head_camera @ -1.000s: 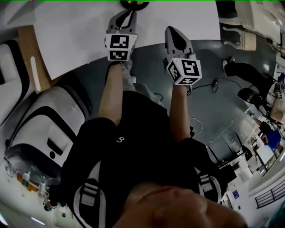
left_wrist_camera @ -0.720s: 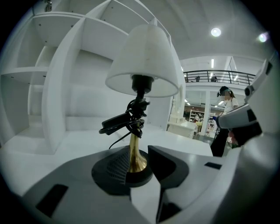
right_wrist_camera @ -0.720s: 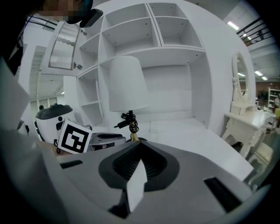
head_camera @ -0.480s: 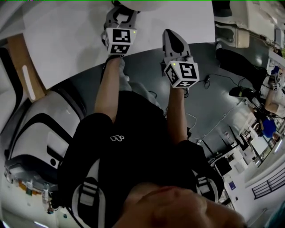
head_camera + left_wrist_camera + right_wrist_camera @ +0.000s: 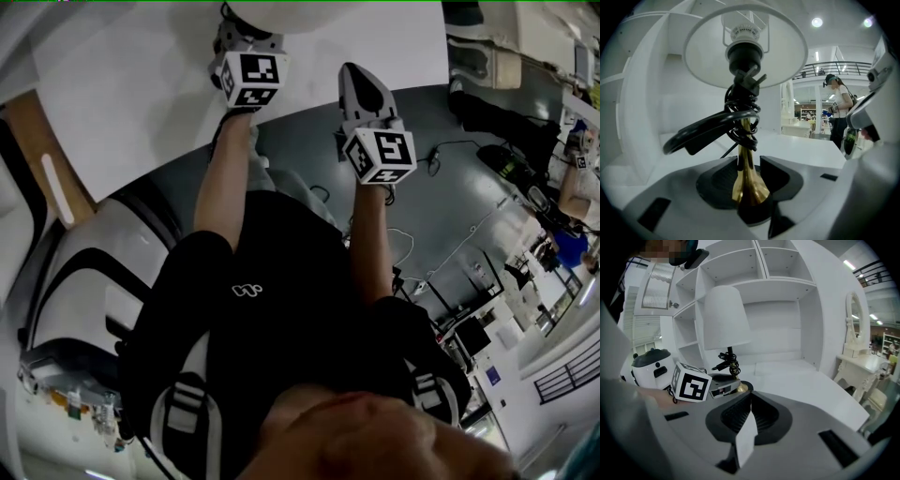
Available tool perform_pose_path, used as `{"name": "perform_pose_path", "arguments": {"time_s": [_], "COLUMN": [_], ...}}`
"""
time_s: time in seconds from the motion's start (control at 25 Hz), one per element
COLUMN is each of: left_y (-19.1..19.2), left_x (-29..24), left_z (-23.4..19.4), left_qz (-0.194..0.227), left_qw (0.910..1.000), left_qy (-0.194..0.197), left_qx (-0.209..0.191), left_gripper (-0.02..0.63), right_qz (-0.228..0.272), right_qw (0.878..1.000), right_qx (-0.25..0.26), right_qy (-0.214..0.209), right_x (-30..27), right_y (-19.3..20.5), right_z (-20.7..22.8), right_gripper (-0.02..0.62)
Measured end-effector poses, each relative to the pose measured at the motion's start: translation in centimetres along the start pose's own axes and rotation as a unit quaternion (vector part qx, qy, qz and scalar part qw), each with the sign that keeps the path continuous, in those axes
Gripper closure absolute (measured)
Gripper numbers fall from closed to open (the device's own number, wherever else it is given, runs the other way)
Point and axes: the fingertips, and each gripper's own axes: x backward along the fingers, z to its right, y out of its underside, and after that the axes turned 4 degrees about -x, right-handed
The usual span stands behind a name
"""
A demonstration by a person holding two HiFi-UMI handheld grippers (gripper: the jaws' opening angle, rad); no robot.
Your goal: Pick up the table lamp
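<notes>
Reaching in nearest the camera, the left gripper (image 5: 749,161) was opening its dark grey jaws, and the slim brass stem (image 5: 746,185) of the white-shaded table lamp (image 5: 725,319) stood between them, the pads looking clear of the metal on both sides. The right gripper (image 5: 750,401) hung back beside it with its jaws pressed together; a pale flat sliver showed at their seam, and what it was could not be told. Just above the left jaws a bundled black power cord (image 5: 712,126) was wound round the stem, its plug tucked under the bulb socket, and over that spread the wide white lampshade (image 5: 780,51). The lamp stood upright on the flat white table (image 5: 806,150), in front of a white shelf unit (image 5: 787,301). The polished stem would probably be slippery and the lamp top-heavy, while the shade looked thin and easily dented, so the firmest hold seemed low on the stem, above the flare and under the cord.
</notes>
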Motion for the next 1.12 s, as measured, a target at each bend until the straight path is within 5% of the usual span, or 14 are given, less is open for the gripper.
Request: {"name": "perform_pose_path", "arguments": {"time_s": [0.6,1.12], "left_y": [-0.4,-3.5], "left_x": [0.4,3.6], "left_z": [-0.6,0.8], "left_qz": [-0.023,-0.026], "left_qw": [0.9996,0.9994], "left_qy": [-0.009,0.019], "left_qx": [0.010,-0.010], "left_gripper": [0.509,0.511], "right_qz": [0.009,0.044], "right_qw": [0.999,0.998], "right_qx": [-0.033,-0.034], "right_qy": [0.027,0.001], "right_x": [1.4,1.2], "right_y": [0.5,-1.9], "right_z": [1.3,0.8], "right_gripper": [0.575,0.577]}}
